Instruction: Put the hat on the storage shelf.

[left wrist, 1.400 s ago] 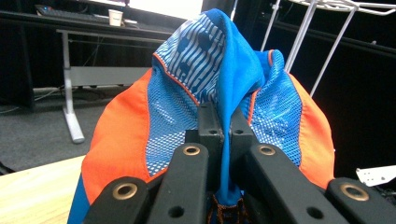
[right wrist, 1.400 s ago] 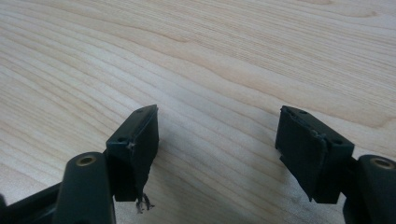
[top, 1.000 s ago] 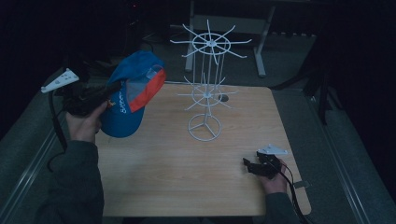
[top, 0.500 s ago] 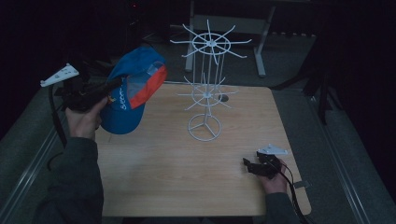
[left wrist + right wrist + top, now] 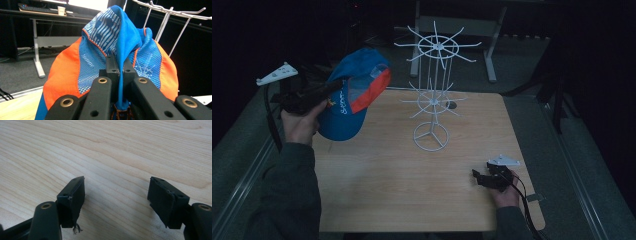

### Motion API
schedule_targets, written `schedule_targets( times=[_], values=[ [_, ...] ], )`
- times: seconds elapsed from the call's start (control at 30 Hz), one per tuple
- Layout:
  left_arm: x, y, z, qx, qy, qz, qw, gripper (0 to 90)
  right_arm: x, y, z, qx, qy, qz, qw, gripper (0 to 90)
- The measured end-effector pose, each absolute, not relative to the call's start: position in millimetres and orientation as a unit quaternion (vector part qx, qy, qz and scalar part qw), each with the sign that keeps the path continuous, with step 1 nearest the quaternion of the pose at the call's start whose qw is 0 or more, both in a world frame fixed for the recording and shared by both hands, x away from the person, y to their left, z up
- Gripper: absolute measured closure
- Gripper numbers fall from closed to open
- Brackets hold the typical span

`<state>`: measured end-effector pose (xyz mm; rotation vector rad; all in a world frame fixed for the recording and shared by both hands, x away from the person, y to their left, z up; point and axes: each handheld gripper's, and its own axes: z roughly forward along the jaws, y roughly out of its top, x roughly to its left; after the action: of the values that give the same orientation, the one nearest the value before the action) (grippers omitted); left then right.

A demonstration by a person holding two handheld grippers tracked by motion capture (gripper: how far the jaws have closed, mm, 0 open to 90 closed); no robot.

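A blue and orange mesh cap (image 5: 354, 97) hangs in the air at the table's left, held up beside the white wire rack (image 5: 434, 92). My left gripper (image 5: 329, 90) is shut on a fold of the cap's blue fabric; in the left gripper view the cap (image 5: 100, 50) drapes over the closed jaws, with my left gripper (image 5: 120, 67) pinching the blue band. The rack's upper arms (image 5: 170, 12) reach in at the top right. My right gripper (image 5: 477, 176) rests low near the table's front right, and in its own view my right gripper (image 5: 116, 195) stands open over bare wood.
The rack's round wire base (image 5: 431, 136) stands mid-table with two tiers of spokes. The wooden table (image 5: 402, 185) ends at a metal rail (image 5: 242, 185) on the left. A desk frame (image 5: 489, 45) stands behind the table. A cable (image 5: 524, 200) trails from the right gripper.
The left hand has carried the cap slightly up and toward the rack. The right hand has stayed where it was.
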<state>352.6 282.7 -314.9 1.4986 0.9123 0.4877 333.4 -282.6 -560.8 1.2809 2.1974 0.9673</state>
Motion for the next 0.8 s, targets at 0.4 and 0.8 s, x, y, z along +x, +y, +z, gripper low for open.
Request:
schedule_targets(
  times=[0.4, 0.8],
  values=[
    [356, 287, -307, 0.645, 0.39, 0.209, 0.623, 89.3, 333, -282, -561, 0.461, 0.789, 0.348, 0.209, 30.0],
    [357, 290, -300, 0.63, 0.37, 0.196, 0.654, 89.3, 333, -283, -561, 0.46, 0.79, 0.347, 0.208, 30.0]
  ],
)
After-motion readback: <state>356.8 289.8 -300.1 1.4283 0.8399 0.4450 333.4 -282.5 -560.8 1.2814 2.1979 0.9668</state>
